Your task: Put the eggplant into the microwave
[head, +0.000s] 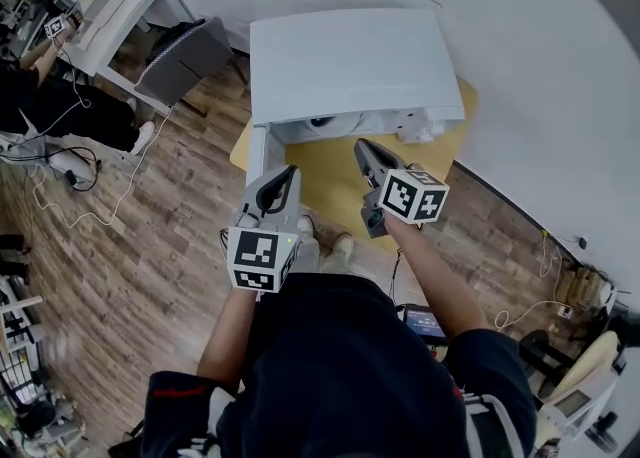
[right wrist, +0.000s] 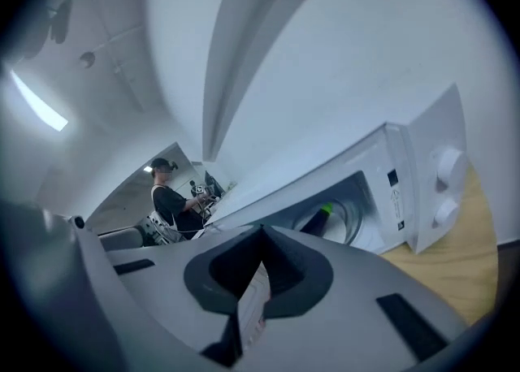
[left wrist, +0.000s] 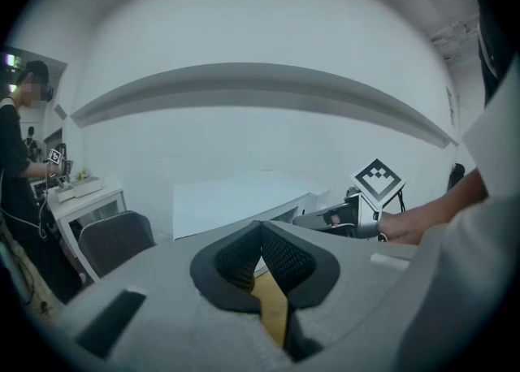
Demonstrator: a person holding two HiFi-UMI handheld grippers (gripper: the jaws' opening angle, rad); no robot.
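The white microwave [head: 350,61] stands on a yellow table [head: 330,181], its door [head: 260,151] swung open to the left. In the right gripper view the eggplant [right wrist: 315,220], dark with a green stem, lies inside the microwave [right wrist: 422,167] on the turntable. My right gripper [head: 362,146] hangs in front of the open cavity, shut, with nothing between its fingers [right wrist: 262,236]. The left gripper [head: 290,174] is beside the open door, also shut and empty [left wrist: 262,228]. From the left gripper view the right gripper [left wrist: 325,218] shows ahead of the microwave [left wrist: 236,200].
A white wall runs right behind the microwave. A dark chair [head: 185,56] and a white desk [head: 120,6] stand at the back left, where another person [head: 40,96] works. Cables [head: 70,176] trail over the wooden floor at left.
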